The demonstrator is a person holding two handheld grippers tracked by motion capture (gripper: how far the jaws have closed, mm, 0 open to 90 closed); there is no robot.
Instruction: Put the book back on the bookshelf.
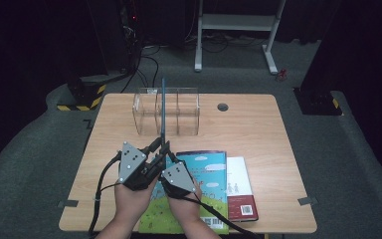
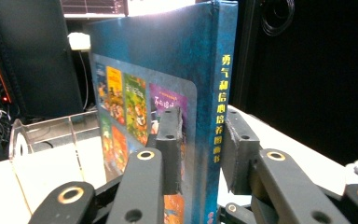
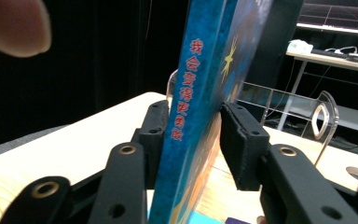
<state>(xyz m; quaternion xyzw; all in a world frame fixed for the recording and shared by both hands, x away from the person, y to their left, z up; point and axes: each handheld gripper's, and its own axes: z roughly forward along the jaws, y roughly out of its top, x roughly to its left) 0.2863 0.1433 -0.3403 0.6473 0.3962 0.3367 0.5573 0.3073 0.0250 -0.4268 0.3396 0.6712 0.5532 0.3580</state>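
Both claws grasp one upright blue book [image 1: 163,112]: the left claw [image 2: 198,140] and the right claw [image 3: 189,140] each pinch it between their jaws. A clear rack [image 1: 166,112] stands just beyond on the bench [image 1: 258,124].

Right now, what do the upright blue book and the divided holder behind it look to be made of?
The blue book looks like glossy printed board: stiff covers, square spine, a sheen on its face. The holder seems to be clear acrylic or a similar plastic; the table shows through its walls and dividers. Both grippers clamp the book.
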